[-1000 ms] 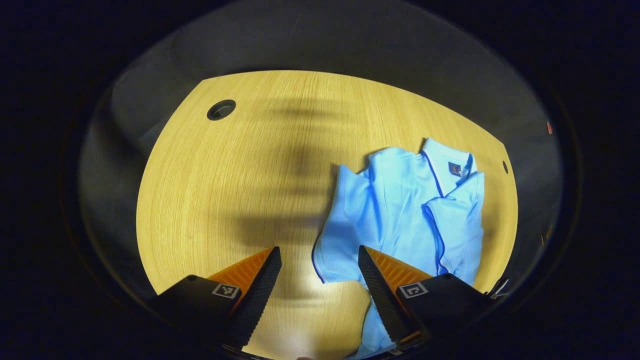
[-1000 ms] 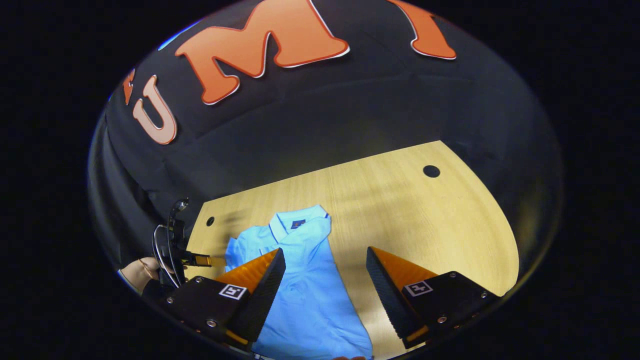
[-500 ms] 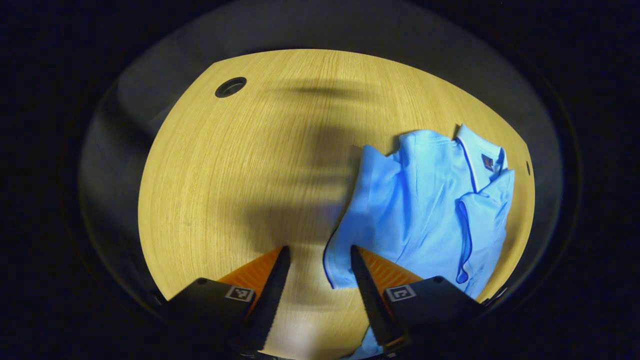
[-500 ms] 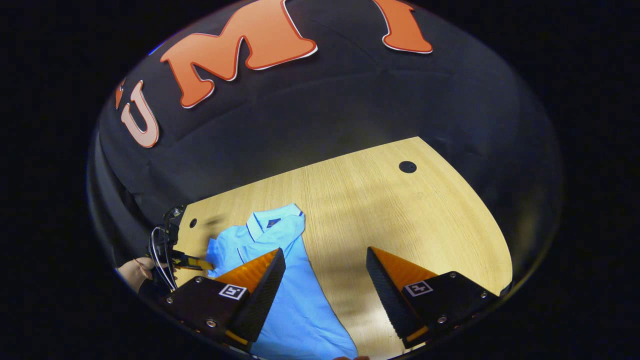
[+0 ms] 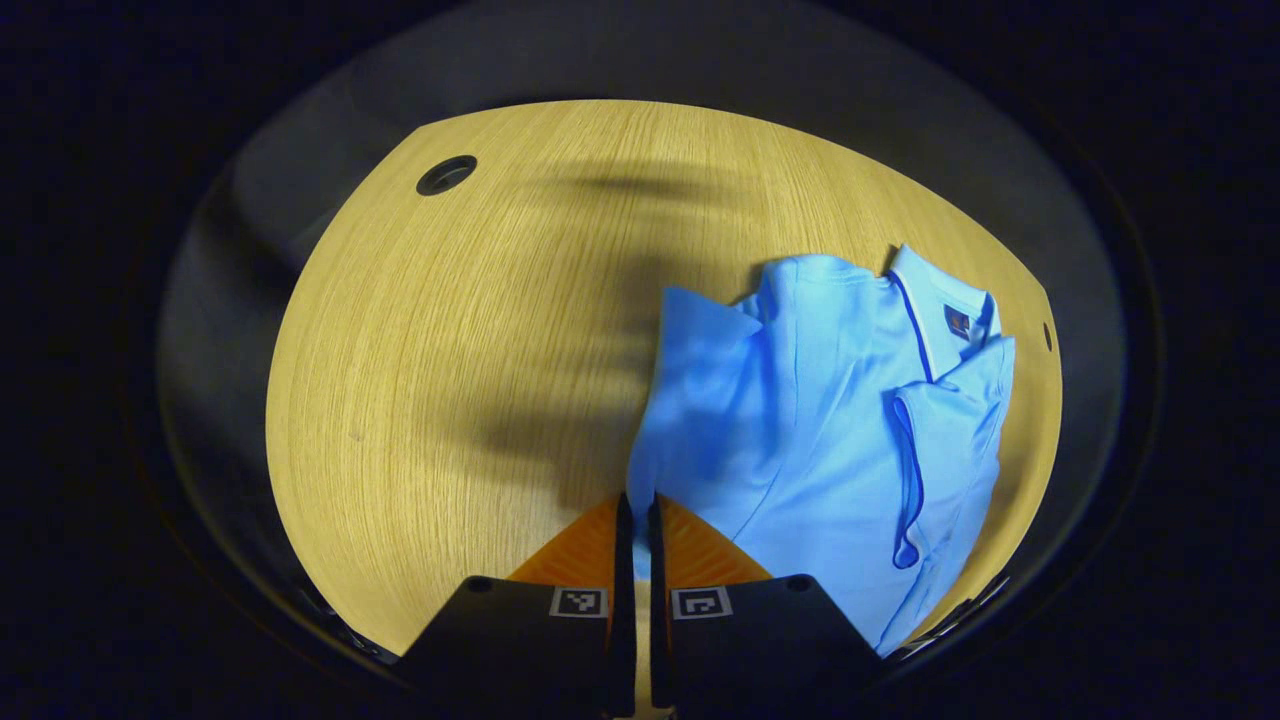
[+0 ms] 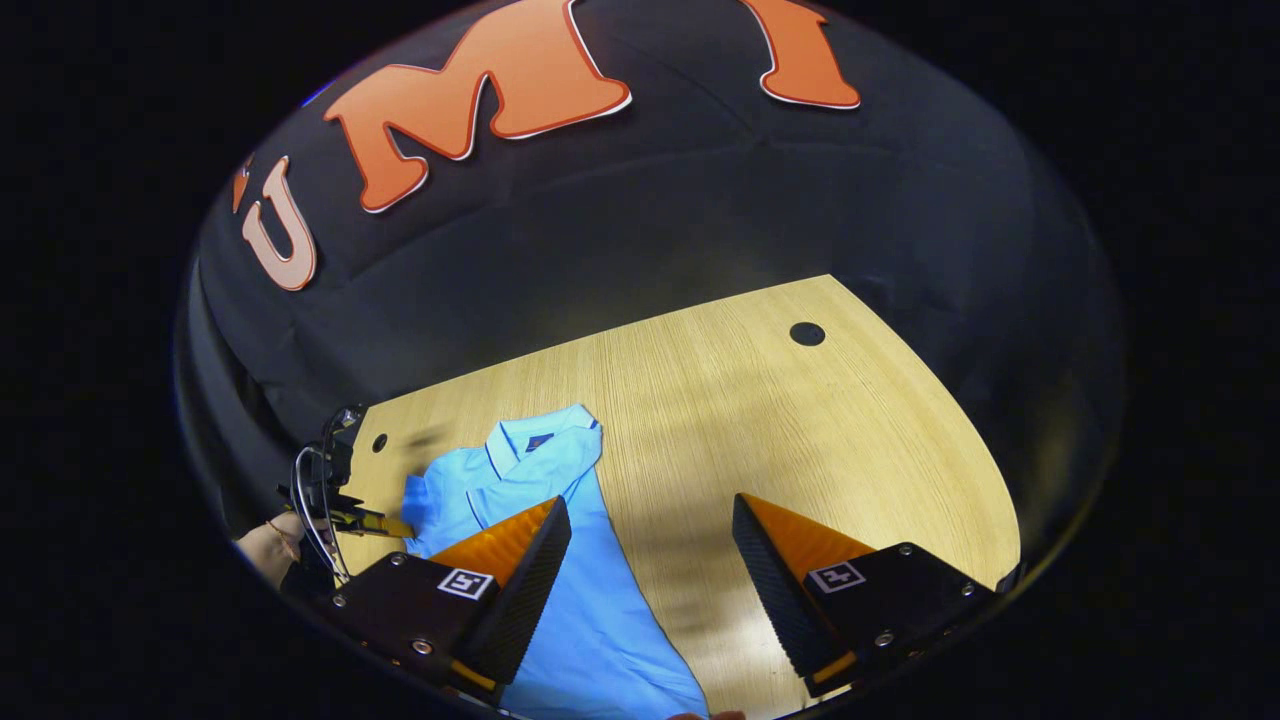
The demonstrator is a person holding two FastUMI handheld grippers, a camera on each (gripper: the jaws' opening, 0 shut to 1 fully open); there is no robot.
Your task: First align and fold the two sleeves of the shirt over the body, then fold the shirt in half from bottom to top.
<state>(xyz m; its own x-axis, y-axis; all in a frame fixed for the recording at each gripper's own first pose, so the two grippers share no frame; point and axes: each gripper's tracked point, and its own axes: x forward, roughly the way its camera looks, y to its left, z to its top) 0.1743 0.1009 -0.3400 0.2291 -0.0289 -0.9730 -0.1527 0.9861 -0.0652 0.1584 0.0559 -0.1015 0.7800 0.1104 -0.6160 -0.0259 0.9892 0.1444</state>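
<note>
Here, left hand-held gripper [image 5: 636, 520] pinched on shirt [image 5: 830, 420] sleeve edge.

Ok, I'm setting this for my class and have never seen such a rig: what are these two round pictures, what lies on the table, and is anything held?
There is no robot here. A person holds a two-fingered gripper in each hand, and a camera rides on each, looking along its fingers. The left gripper view looks down on a wooden table with a light blue shirt, one sleeve folded over the body. The left gripper has its jaws closed on the shirt's edge. The right gripper view shows the right gripper, jaws open and holding nothing, with the person's hand at far left.
</note>
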